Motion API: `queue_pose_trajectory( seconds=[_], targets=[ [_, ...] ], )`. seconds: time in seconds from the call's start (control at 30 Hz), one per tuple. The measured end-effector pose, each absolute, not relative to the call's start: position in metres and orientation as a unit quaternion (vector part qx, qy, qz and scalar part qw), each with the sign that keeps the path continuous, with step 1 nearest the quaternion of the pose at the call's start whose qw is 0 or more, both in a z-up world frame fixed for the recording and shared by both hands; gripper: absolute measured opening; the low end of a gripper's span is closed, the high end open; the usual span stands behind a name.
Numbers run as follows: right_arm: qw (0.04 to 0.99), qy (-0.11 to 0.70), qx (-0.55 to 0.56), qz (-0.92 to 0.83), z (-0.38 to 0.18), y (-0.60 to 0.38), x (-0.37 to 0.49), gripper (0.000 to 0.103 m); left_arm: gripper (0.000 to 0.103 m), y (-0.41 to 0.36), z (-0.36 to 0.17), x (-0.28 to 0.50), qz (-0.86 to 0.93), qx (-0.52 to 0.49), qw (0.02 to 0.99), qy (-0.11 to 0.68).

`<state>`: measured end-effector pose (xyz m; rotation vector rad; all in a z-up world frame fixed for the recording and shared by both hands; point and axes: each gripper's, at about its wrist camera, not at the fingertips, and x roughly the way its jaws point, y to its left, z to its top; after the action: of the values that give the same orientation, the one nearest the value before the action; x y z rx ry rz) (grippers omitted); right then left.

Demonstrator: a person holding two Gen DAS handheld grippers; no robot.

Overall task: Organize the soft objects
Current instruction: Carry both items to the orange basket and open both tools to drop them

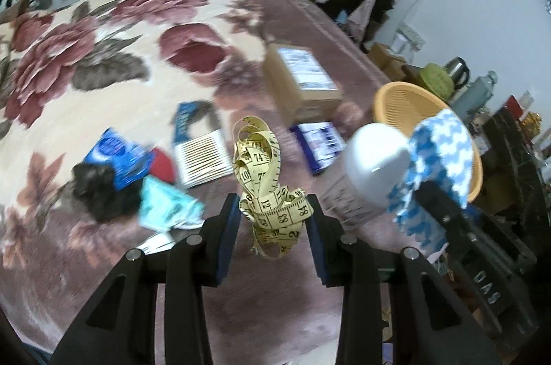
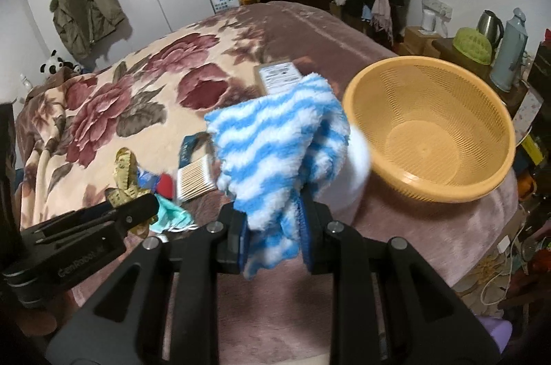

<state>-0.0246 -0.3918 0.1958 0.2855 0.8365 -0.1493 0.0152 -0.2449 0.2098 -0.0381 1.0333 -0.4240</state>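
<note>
Basket (image 2: 489, 182) is empty, so nothing is sorted yet: my left gripper (image 1: 275, 210) is clamped on the limp, tangled yellow tape measure (image 1: 267, 179), well left of the basket, and the teal face mask (image 1: 165, 203) and dark fuzzy lump (image 1: 94, 189) lie on the blanket (image 1: 103, 54) further left. My right gripper (image 2: 273, 229) is pinched on the fluffy blue-and-white striped cloth (image 2: 272, 144), just beside the orange mesh basket's rim.

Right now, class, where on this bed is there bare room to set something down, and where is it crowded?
Free: the orange basket stands empty, and the floral blanket beyond the cardboard box is bare. Crowded: the strip around the cotton swabs, blue packet and teal mask.
</note>
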Motion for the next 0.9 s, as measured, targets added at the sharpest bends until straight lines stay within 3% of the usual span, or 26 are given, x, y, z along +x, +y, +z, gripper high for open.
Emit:
queue_pose_trajectory(
  seconds=[0.9],
  targets=[
    [0.862, 0.412, 0.219, -0.197, 0.190, -0.572, -0.023, 0.024, 0.039, -0.487, 0.225, 0.048, -0.349, 0.062, 0.796, 0.490]
  ],
)
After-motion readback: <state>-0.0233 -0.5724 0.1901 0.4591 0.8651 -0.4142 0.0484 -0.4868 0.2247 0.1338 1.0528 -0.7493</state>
